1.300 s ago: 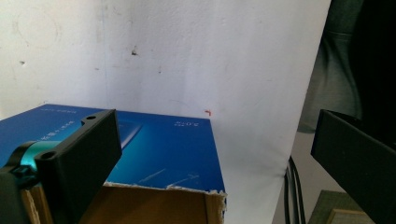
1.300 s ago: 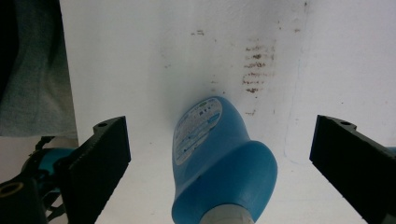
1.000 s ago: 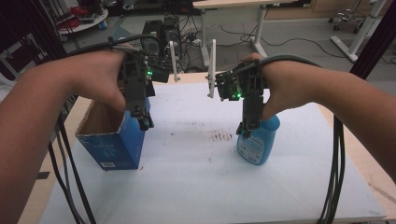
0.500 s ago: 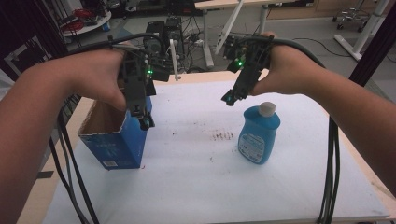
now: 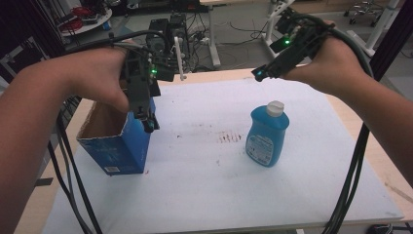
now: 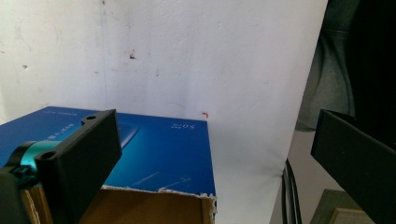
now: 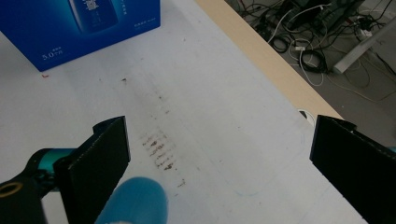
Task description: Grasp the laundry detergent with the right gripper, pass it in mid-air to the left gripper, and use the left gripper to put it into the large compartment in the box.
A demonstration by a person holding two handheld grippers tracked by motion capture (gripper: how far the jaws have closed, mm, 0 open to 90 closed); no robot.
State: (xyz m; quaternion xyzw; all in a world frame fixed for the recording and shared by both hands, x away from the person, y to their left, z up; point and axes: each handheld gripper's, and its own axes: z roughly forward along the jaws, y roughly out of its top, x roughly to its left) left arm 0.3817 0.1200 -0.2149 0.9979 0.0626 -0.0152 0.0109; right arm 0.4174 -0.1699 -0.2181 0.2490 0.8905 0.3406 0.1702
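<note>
The worktop (image 5: 195,195) wore a white sheet with a patch of brownish smudges (image 5: 230,137) near its middle. Toward its left side stood a blue cardboard box (image 5: 119,144), open at the top, brown inside, its torn upper edge showing in the left gripper view. The left tool (image 5: 148,124) hung at the box's right wall, jaws spread wide, one over the box and one outside it. Well apart to the right stood an upright blue bottle (image 5: 265,139) with a white cap and pale label. The right tool (image 5: 260,74) hovered above and behind it, jaws wide, holding nothing.
</note>
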